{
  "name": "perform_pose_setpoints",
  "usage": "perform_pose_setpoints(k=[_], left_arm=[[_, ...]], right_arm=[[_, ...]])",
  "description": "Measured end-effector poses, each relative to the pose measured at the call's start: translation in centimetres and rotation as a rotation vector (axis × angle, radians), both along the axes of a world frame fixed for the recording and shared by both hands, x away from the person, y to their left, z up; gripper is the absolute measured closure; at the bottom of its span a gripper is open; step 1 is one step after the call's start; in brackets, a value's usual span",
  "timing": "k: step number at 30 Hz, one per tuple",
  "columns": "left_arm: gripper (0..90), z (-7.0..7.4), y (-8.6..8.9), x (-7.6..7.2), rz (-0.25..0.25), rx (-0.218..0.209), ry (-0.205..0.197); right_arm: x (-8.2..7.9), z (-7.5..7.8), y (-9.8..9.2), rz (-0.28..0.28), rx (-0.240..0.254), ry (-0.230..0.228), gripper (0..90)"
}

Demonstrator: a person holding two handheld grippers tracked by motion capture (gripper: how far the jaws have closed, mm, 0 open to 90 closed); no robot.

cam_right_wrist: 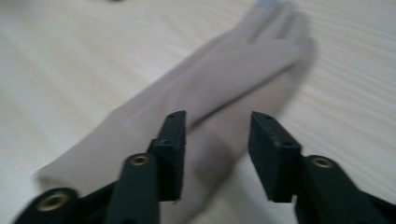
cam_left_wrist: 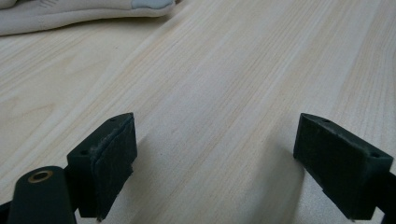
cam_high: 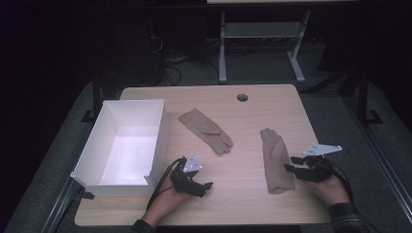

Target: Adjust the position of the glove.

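nothing had gone into the white box [cam_high: 127, 145] yet; it stood empty at the left edge of the counter [cam_high: 252, 104], and both tan gloves lay flat on the wood. the near glove [cam_high: 275, 161] lay at the right, fingers pointing away from the person, cuff toward them. the far glove [cam_high: 206, 130] lay near the middle, just right of the box, its fingertips showing at the top of the left gripper view.

the right gripper [cam_high: 293, 164] was just beside the near glove's cuff end, jaws partly open and empty, lined up on either side of the cloth in the right gripper view, not yet closed on it. the left gripper [cam_high: 206, 187] sat low over bare wood below the far glove, jaws wide and holding nothing.

so the work looked to be at its very start: the first pick-up was about to happen, and both gloves probably still had to be lifted and dropped in the box.
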State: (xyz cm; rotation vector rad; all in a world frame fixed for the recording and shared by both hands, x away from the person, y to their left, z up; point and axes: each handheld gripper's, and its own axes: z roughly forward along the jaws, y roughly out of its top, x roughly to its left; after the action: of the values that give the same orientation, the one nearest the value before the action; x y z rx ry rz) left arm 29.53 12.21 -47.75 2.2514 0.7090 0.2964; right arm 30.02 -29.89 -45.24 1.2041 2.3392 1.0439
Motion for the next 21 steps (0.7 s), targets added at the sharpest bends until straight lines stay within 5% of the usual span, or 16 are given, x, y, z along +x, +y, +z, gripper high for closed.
perform_pose_setpoints(k=[12,21], left_arm=[[12.8,0.0,0.0,0.0,0.001,-0.003,-0.002],[12.7,0.0,0.0,0.0,-0.003,0.0,-0.006]], right_arm=[[2.4,-1.7,-2.4,-0.209,-0.014,-0.027,17.1],[3.3,-2.8,-3.1,-0.255,-0.033,0.005,13.7]])
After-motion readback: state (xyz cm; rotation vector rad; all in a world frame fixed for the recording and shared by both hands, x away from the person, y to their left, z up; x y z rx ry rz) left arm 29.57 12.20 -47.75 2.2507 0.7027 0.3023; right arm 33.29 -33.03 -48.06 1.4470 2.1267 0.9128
